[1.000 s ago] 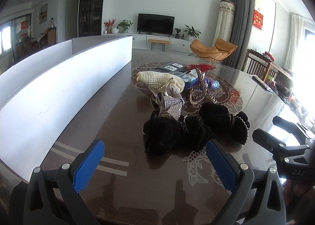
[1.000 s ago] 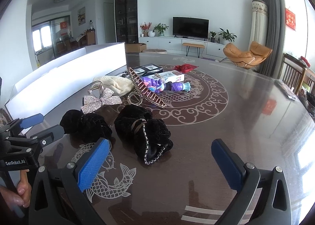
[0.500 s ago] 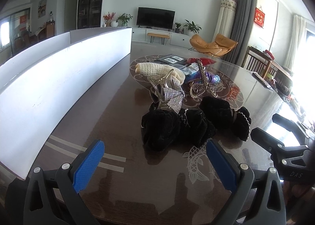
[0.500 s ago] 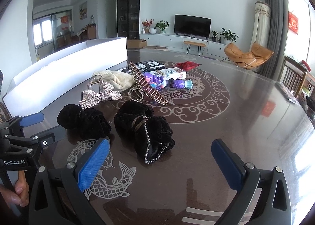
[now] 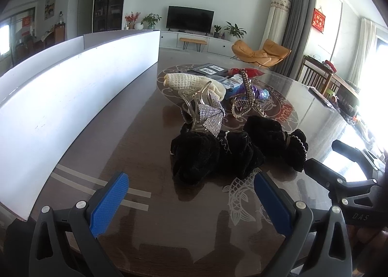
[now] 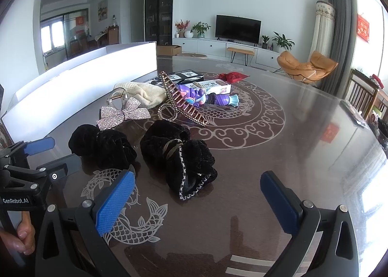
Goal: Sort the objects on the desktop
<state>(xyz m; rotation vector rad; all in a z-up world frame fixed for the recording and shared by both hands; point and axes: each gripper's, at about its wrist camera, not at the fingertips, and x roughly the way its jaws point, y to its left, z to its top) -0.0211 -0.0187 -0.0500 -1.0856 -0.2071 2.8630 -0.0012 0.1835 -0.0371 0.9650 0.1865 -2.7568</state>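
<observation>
Two black velvet hair bows lie on the dark table: one (image 5: 213, 155) (image 6: 104, 143) at the left, one with a pearl trim (image 5: 278, 141) (image 6: 179, 155) at the right. Behind them lie a rhinestone bow clip (image 5: 208, 117) (image 6: 123, 114), a brown claw clip (image 5: 247, 97) (image 6: 184, 102), a cream knit pouch (image 5: 194, 81) (image 6: 143, 92), a purple toy (image 6: 201, 96) and a small box (image 6: 215, 86). My left gripper (image 5: 191, 201) is open and empty, just short of the left bow. My right gripper (image 6: 198, 204) is open and empty, just short of the pearl-trimmed bow.
A long white board (image 5: 68, 87) (image 6: 97, 70) stands along the table's left side. A black booklet (image 5: 208, 69) and red cloth (image 6: 232, 76) lie at the back. The table (image 6: 303, 131) is bare at the right. Each gripper shows in the other's view (image 5: 346, 180) (image 6: 31, 167).
Both grippers have moved forward a little toward the black bows. Both stay open. The objects have not moved.
</observation>
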